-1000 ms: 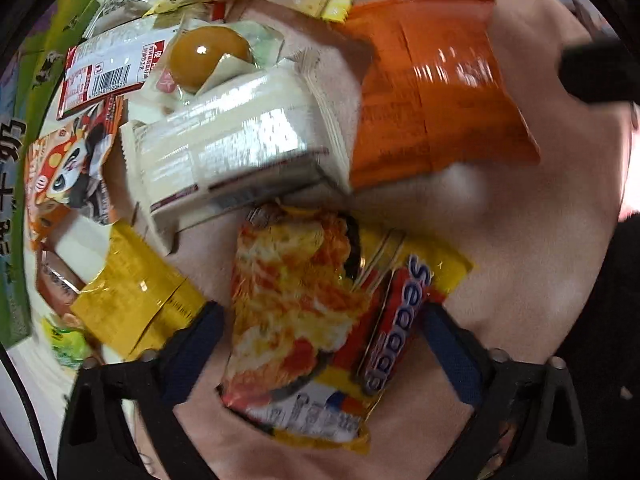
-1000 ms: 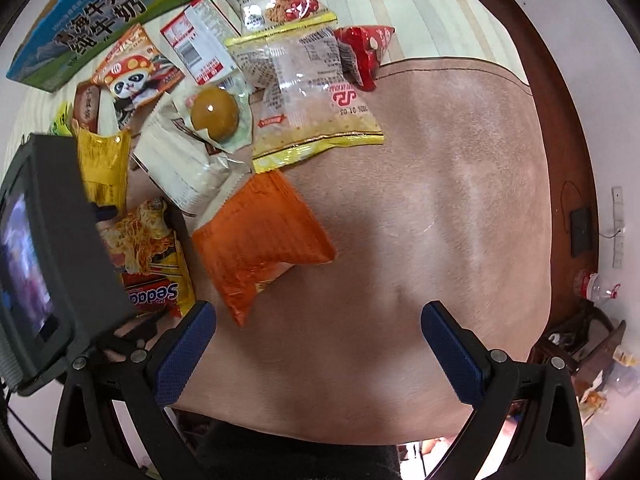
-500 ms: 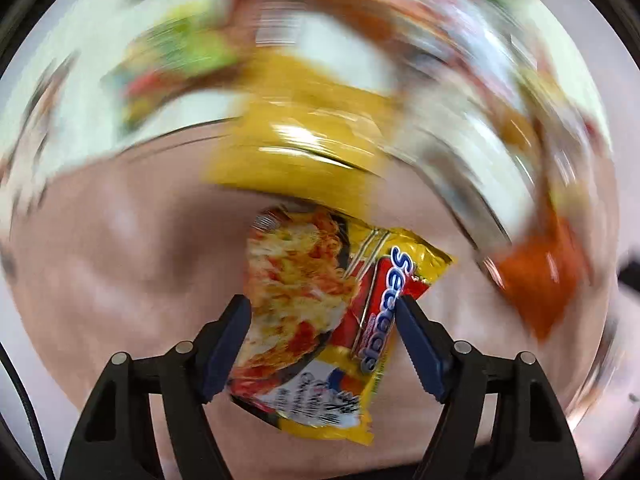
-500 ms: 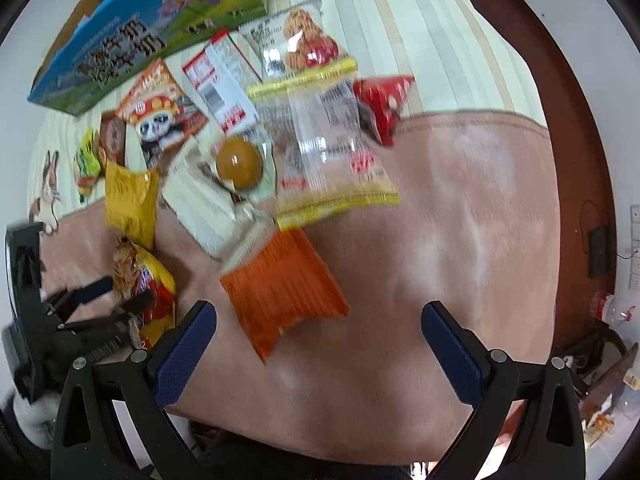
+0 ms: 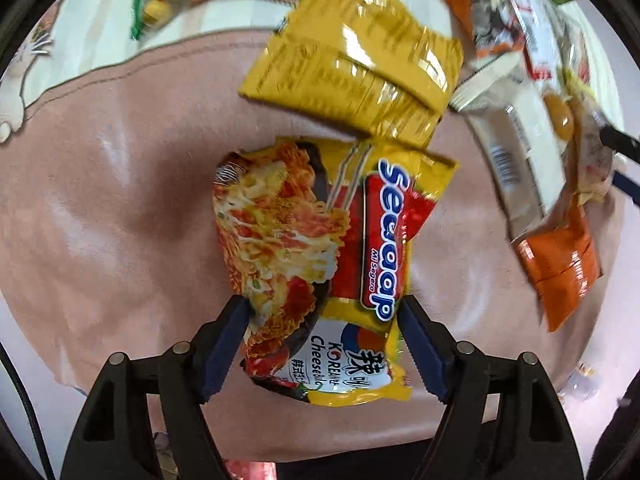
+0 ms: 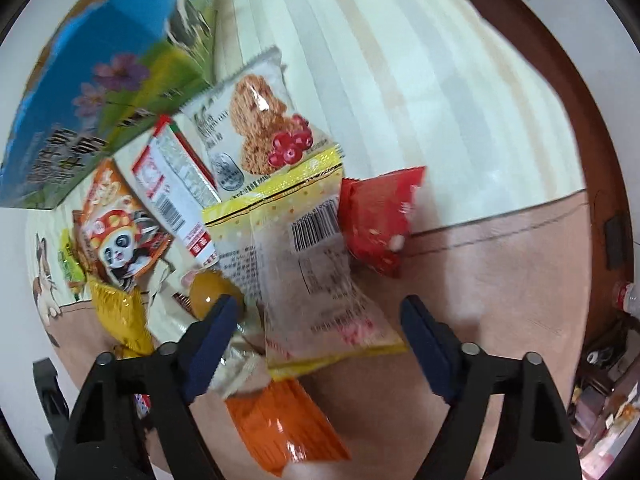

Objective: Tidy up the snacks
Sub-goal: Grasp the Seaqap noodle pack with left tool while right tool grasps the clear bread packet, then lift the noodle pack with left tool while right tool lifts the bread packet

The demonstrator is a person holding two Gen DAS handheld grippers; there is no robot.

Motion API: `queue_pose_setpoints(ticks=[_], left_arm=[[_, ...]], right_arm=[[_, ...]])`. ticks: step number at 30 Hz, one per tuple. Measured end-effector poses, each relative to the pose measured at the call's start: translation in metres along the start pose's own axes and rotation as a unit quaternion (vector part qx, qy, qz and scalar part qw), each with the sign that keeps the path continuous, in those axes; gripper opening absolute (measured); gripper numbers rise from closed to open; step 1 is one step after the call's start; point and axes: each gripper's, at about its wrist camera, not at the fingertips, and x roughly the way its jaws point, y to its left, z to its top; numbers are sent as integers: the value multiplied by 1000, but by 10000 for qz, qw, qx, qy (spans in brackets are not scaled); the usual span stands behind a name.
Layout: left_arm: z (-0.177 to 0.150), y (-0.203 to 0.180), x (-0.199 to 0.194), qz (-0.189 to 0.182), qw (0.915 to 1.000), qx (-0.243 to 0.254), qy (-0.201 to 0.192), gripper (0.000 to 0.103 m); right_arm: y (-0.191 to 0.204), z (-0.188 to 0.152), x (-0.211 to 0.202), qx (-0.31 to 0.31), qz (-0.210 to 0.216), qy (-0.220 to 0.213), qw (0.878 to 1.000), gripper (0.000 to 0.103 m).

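Pinkish-tan mat [image 6: 500, 280] spread over a cream striped cloth [image 6: 400, 80]. Cartoon cat print [image 6: 44, 280] at the cloth's left edge. Dark brown wooden rim [image 6: 576, 92] curving along the right. Plastic bottle [image 6: 626, 298] and blurred clutter [image 6: 608, 404] beyond that rim, lower right.

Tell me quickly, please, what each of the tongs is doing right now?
Left tongs: shut on the Sedaap noodle packet.
Right tongs: open, holding nothing, straddling the clear yellow-edged snack bag.
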Motion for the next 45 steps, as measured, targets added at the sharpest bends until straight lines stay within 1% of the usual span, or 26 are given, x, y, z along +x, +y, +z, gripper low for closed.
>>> queue_pose_setpoints(ticks=[2, 4, 5, 7, 11, 12, 15, 18, 19, 20, 22, 24, 26, 27, 28, 30, 32, 34, 37, 39, 40, 41, 42, 43, 44, 45], left_arm=[[-4, -7, 14, -7, 10000, -77, -12, 78], [-3, -11, 19, -45, 9997, -189, -116, 78], [-2, -10, 17, -63, 9995, -251, -190, 77], [1, 9, 5, -72, 9987, -338, -376, 75], [-3, 8, -13, 29, 9974, -408, -594, 70], [-13, 6, -13, 62, 9968, -436, -671, 69], [-6, 1, -26, 70, 9946, -463, -927, 67], [7, -4, -19, 13, 9969, -280, -740, 71], [12, -3, -17, 46, 9972, -169, -722, 75], [16, -11, -9, 63, 9976, -47, -694, 78], [19, -20, -2, 75, 9975, 119, -699, 79], [18, -23, 0, 19, 9971, 163, -738, 79], [16, -15, 8, -86, 9964, 134, -829, 78], [15, -16, 7, -159, 9959, 128, -887, 78], [17, 0, 7, -199, 9954, 146, -922, 77], [7, 9, -6, -257, 9945, 180, -1001, 73], [2, 14, -18, -304, 9936, 232, -1065, 69], [-6, 14, -30, -342, 9929, 232, -1115, 64], [-15, 13, -47, -416, 9919, 239, -1173, 54], [-17, 9, -56, -476, 9911, 275, -1211, 50], [-17, 5, -62, -459, 9906, 263, -1261, 42], [-17, 5, -64, -462, 9902, 275, -1292, 39], [-18, 5, -67, -456, 9902, 353, -1272, 39], [-16, 6, -64, -392, 9916, 506, -1122, 40], [-11, 5, -55, -244, 9937, 487, -979, 42], [-7, 7, -46, -163, 9953, 410, -864, 48]], right_arm=[[2, 4, 10, 15, 16, 60, 10000, 72], [5, 4, 11, -76, -96, 29, 9999, 59], [7, 3, 10, -169, -115, 23, 9998, 56], [7, -1, 4, -247, -95, 53, 9996, 53], [7, -14, -11, -399, -124, 162, 9990, 51], [6, -18, -15, -411, -115, 191, 9989, 50], [4, -31, -28, -431, -102, 307, 9985, 47], [5, -42, -29, -480, -186, 454, 9976, 47], [4, -41, -27, -403, -204, 478, 9978, 48], [2, -52, -20, -321, -202, 448, 9983, 49], [-2, -53, -16, -211, -214, 448, 9985, 59], [-9, -50, -9, 47, -238, 458, 9987, 61], [-13, -46, -4, 341, -172, 518, 9979, 61], [-14, -48, -1, 482, -187, 521, 9973, 59], [-16, -47, 0, 571, -247, 512, 9967, 52], [-12, -44, -2, 606, -436, 410, 9964, 48], [-2, -44, -8, 529, -615, 309, 9962, 47], [11, -45, -14, 430, -683, 198, 9965, 45], [26, -51, -25, 400, -558, 79, 9976, 45], [40, -53, -36, 322, -319, -12, 9990, 45], [50, -55, -37, 283, -221, -42, 9993, 45], [57, -54, -44, 226, -48, -84, 9997, 45], [63, -53, -49, 156, 86, -116, 9998, 45], [71, -53, -51, 80, 157, -142, 9997, 45], [78, -51, -54, -23, 225, -141, 9996, 45], [86, -49, -56, -157, 315, -107, 9993, 45]])
